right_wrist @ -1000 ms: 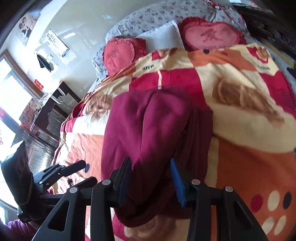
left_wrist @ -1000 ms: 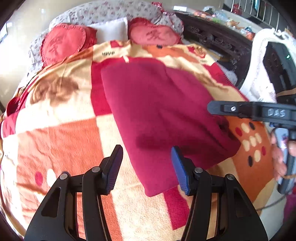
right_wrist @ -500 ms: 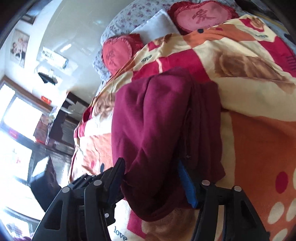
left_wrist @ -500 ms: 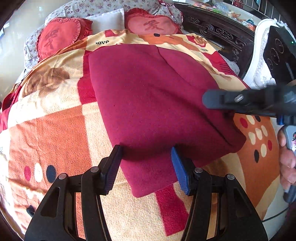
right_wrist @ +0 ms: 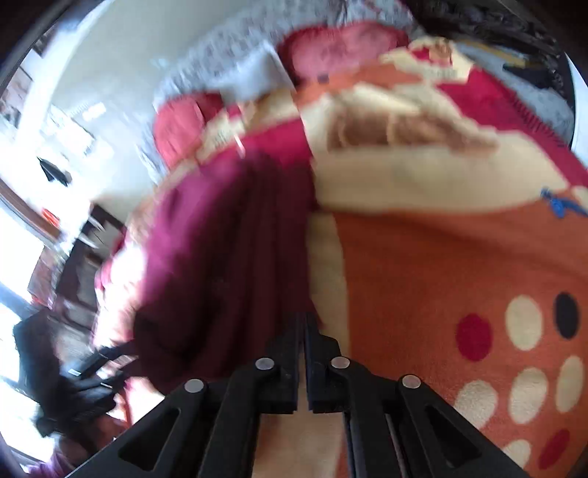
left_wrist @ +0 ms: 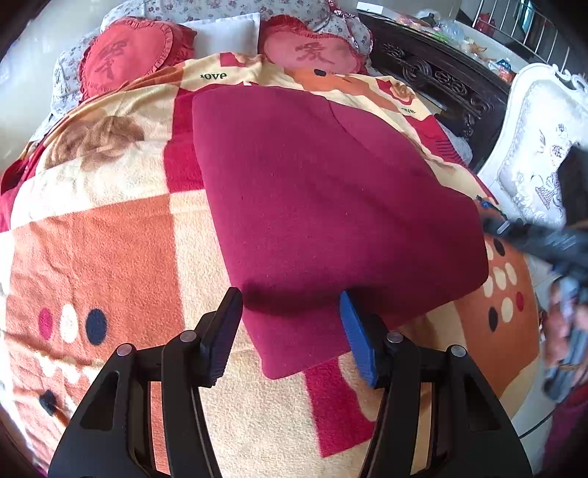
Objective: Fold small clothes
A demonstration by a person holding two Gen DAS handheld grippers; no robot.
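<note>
A dark red cloth (left_wrist: 330,206) lies folded on a bed, on top of a fuzzy blanket (left_wrist: 103,257) with orange, cream and red squares and some dots. The cloth is in layers: a big top part is folded over a lower part, and a corner of the lower part sticks out at the near edge.

The left gripper (left_wrist: 290,331) hangs over that near edge. Its two fingers are spread wide apart, one black and one with a blue pad, and the sticking-out corner of the cloth lies between them. Nothing is pinched in them.

The right gripper (right_wrist: 304,331) is seen in a very blurry picture. Its two fingers are pressed together with only a thin line between them. The cloth (right_wrist: 228,264) is just to the left of the tips, and I cannot tell if any bit of it is caught there. In the left view the right gripper (left_wrist: 544,239) is a dark blur at the right side of the cloth.

At the head of the bed sit two red heart pillows (left_wrist: 125,51) and a white pillow (left_wrist: 224,33) between them. A white chair (left_wrist: 540,147) stands beside the bed. I see no boxes or baskets
</note>
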